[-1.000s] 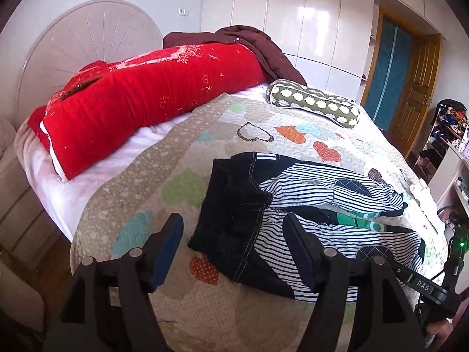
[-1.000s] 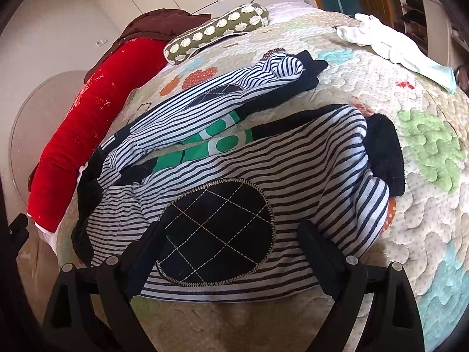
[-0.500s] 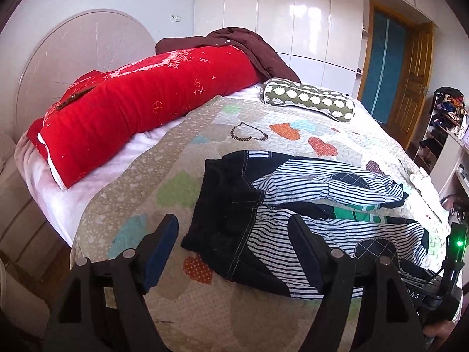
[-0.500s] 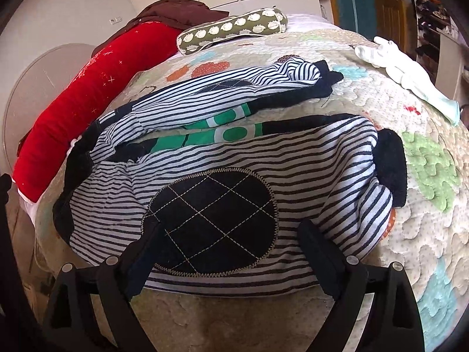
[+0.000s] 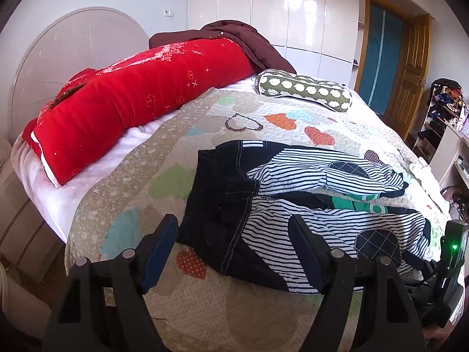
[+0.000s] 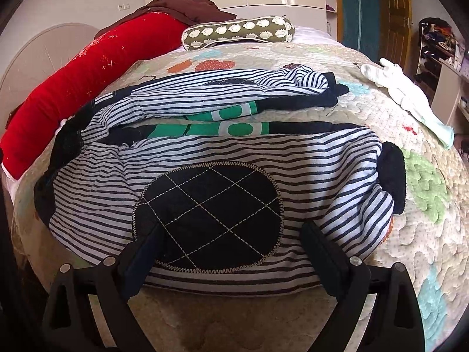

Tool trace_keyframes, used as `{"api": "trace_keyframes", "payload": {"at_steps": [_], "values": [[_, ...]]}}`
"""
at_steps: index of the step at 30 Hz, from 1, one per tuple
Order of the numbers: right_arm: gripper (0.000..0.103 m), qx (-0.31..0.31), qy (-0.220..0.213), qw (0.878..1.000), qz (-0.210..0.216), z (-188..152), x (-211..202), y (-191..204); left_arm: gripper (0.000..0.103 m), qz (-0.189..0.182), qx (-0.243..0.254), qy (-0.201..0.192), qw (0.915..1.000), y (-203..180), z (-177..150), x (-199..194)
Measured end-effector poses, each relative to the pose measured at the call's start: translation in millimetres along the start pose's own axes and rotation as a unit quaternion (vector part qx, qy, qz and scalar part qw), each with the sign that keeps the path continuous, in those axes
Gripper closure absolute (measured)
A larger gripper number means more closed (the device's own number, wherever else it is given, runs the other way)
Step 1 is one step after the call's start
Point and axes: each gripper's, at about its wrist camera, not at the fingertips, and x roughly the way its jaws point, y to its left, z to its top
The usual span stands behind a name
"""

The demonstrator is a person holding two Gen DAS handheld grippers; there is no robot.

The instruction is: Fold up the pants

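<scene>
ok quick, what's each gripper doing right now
Left gripper: open, holding nothing, over the pants waist.
Right gripper: open, holding nothing.

We have drawn our right gripper (image 6: 230, 252) back and leveled it, so the striped pants' (image 6: 222, 152) knee patch (image 6: 208, 217) sits squarer before its open jaws.

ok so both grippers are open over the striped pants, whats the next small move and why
Probably lower the right gripper onto the near leg's edge beside the dark knee patch and close. Both grippers are open and hold nothing, the pants lie unfolded on the quilt, and the left gripper already frames the dark waistband.
</scene>
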Motion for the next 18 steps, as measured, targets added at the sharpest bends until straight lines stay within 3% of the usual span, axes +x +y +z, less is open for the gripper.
{"api": "trace_keyframes", "payload": {"at_steps": [18], "values": [[0.004,-0.013,-0.005,1.000,-0.018,-2,3,7,0.027,-0.004,0.005,0.024,0.9997,-3,-5,12]]}}
